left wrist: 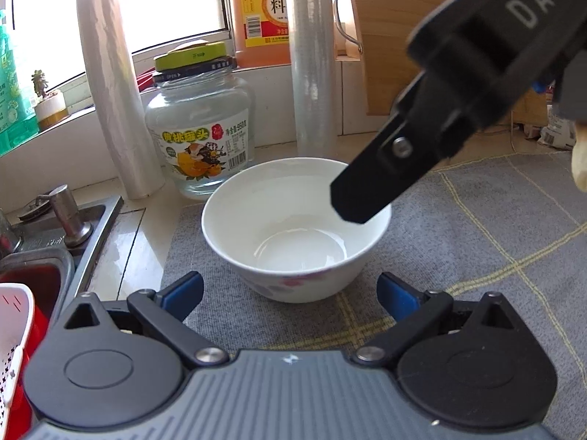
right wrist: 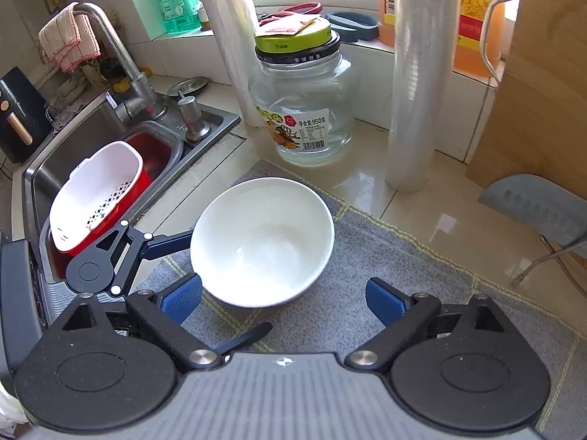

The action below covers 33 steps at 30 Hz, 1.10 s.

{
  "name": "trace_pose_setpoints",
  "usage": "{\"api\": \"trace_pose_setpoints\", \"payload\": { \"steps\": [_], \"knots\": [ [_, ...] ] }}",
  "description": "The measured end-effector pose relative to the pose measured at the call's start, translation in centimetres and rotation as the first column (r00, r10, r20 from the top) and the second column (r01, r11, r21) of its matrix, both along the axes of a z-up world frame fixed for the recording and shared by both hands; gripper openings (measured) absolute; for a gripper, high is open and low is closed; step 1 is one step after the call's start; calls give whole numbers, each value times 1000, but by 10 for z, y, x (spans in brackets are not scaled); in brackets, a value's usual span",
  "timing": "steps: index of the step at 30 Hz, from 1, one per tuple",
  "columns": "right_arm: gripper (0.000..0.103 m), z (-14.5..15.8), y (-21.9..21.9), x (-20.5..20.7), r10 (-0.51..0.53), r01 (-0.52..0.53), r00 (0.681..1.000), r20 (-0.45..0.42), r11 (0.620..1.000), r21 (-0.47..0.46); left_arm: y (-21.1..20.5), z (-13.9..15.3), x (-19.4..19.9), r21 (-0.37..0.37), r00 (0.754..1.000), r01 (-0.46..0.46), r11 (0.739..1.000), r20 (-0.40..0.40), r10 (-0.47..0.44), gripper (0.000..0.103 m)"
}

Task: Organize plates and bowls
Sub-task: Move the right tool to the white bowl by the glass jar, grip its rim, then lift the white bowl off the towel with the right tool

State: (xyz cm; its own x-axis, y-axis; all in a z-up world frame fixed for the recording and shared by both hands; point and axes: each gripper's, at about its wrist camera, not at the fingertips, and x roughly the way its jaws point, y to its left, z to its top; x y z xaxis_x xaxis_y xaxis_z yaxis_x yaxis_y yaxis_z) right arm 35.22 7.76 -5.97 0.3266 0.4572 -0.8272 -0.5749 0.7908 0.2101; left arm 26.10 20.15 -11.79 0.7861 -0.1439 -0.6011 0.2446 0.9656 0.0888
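Observation:
A white bowl [left wrist: 296, 229] with a pink flower print stands upright and empty on a grey checked mat [left wrist: 477, 227]. My left gripper [left wrist: 290, 293] is open, its blue pads just in front of the bowl on either side, not touching. My right gripper [right wrist: 284, 299] is open above the same bowl [right wrist: 262, 240], which sits ahead between its pads. In the left wrist view a black finger of the right gripper [left wrist: 367, 190] hangs over the bowl's right rim. The left gripper [right wrist: 172, 245] shows in the right wrist view at the bowl's left.
A glass jar with a yellow-green lid [right wrist: 304, 102] and two rolls of cling film [right wrist: 418, 84] stand behind the bowl. A sink [right wrist: 73, 161] with a white and red colander [right wrist: 95, 194] lies to the left. A wooden board [right wrist: 543, 91] and a cleaver [right wrist: 539, 209] are at the right.

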Motion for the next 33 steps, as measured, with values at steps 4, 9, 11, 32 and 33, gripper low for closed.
{"api": "trace_pose_setpoints", "payload": {
  "steps": [4,9,11,32,33],
  "knots": [
    [93,-7,10,12,20,-20,1000,-12,1000,-3,0,2,4,0,1000,16,1000,14,-16,100],
    [91,-13,18,24,32,-32,999,-25,999,1,1,3,7,-12,1000,18,1000,16,-18,99],
    [90,-15,19,28,36,-36,999,-28,999,-1,2,3,8,-22,1000,19,1000,18,-18,98],
    [84,-29,29,42,58,-57,997,-59,998,16,4,6,14,-25,996,84,996,27,-83,94],
    [84,-28,29,41,59,-58,997,-58,998,17,4,7,14,-25,996,84,996,26,-83,94]
  ]
}}
